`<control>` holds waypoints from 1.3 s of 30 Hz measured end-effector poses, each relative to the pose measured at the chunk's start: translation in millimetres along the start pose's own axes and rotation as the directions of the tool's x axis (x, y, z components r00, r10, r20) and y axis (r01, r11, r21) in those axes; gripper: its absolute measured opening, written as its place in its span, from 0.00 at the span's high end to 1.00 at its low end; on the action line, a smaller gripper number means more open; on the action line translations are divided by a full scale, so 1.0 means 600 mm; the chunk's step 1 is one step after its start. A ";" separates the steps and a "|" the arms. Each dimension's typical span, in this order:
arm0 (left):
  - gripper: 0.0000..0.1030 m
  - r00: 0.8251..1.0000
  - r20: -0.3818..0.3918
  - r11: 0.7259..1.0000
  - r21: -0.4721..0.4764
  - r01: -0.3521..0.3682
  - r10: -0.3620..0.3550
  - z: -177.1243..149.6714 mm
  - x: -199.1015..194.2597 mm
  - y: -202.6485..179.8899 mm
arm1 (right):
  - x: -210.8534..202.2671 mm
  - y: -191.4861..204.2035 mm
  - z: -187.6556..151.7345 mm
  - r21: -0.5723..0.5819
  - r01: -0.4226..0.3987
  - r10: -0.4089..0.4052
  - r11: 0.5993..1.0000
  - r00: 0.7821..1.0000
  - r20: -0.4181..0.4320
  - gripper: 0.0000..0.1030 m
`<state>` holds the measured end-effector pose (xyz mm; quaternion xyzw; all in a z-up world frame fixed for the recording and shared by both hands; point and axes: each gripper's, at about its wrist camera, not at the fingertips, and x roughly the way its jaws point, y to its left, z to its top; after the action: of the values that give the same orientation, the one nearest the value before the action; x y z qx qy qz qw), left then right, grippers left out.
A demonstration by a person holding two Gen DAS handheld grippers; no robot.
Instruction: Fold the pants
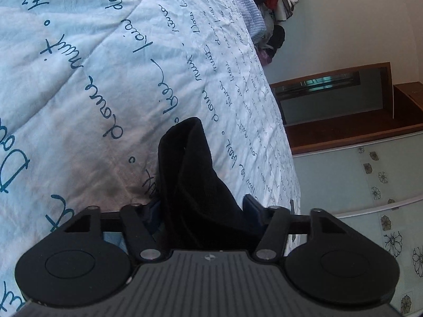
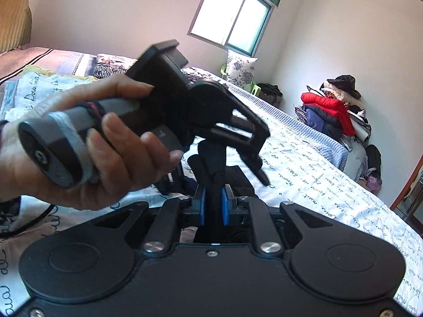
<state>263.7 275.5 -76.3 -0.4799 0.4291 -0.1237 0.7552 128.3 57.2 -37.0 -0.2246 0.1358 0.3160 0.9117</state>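
The black pants [image 1: 195, 174] hang bunched in a thick fold over the pale blue quilt [image 1: 92, 79] with script writing. My left gripper [image 1: 201, 211] has the fold between its blue-padded fingers, which stand fairly wide around it. In the right wrist view my right gripper [image 2: 213, 206] is shut on a narrow strip of the black pants [image 2: 211, 158], its blue pads [image 2: 225, 206] pressing the cloth. The left gripper [image 2: 211, 132], held in a hand [image 2: 79, 158], sits just above and ahead, its fingers pointing down at the same cloth.
The quilt [image 2: 317, 179] covers a wide bed. A pile of clothes [image 2: 333, 111] with a red jacket lies by the far wall. A window [image 2: 232, 18] is behind. A wooden door frame [image 1: 343, 105] and tiled wall [image 1: 370, 185] lie beyond the bed edge.
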 end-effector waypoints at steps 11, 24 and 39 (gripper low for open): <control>0.80 0.992 0.082 0.977 0.185 -0.105 0.091 -0.023 -0.023 -0.036 | -0.058 -0.085 -0.009 0.284 -0.191 0.176 0.940 0.981 0.077 0.70; 0.81 0.967 0.233 0.892 0.408 -0.196 0.106 -0.139 -0.071 -0.163 | -0.006 -0.150 -0.027 0.405 -0.018 0.023 0.914 1.000 -0.007 0.70; 0.81 0.977 0.202 0.859 0.486 -0.160 0.067 -0.281 -0.049 -0.282 | -0.152 -0.224 -0.086 0.598 -0.029 -0.045 0.801 0.993 0.108 0.70</control>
<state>154.7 102.6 50.7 -0.2512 0.3408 -0.1421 0.8948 138.8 -109.2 -2.4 0.0929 0.1740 0.2657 0.9437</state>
